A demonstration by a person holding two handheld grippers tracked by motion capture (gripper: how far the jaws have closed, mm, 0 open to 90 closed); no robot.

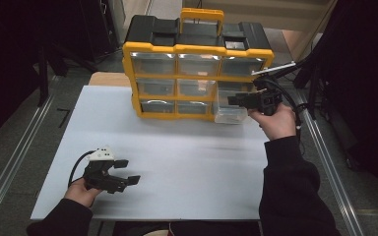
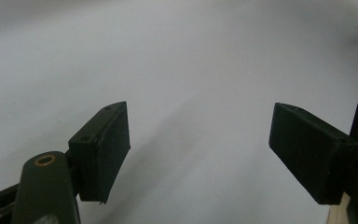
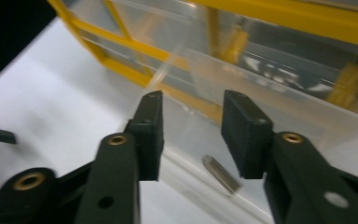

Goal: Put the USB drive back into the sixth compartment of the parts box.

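A yellow and black organizer (image 1: 197, 49) with clear drawers stands at the back of the white table (image 1: 192, 162). Its lower right drawer (image 1: 229, 114) is pulled out; in the right gripper view this drawer (image 3: 279, 107) holds a small grey metal piece (image 3: 221, 173). My right gripper (image 1: 236, 100) hovers at the drawer's right side, pointing left, and its jaws (image 3: 193, 116) are open over the drawer with nothing between them. My left gripper (image 1: 128, 172) rests low over the table's front left, open and empty, with bare table between its jaws (image 2: 198, 149).
The organizer's yellow carry handle (image 1: 202, 14) sticks up at the back. Metal rails (image 1: 17, 157) run along the floor on both sides of the table. A thin metal rod (image 1: 273, 69) juts in beside the organizer's right edge.
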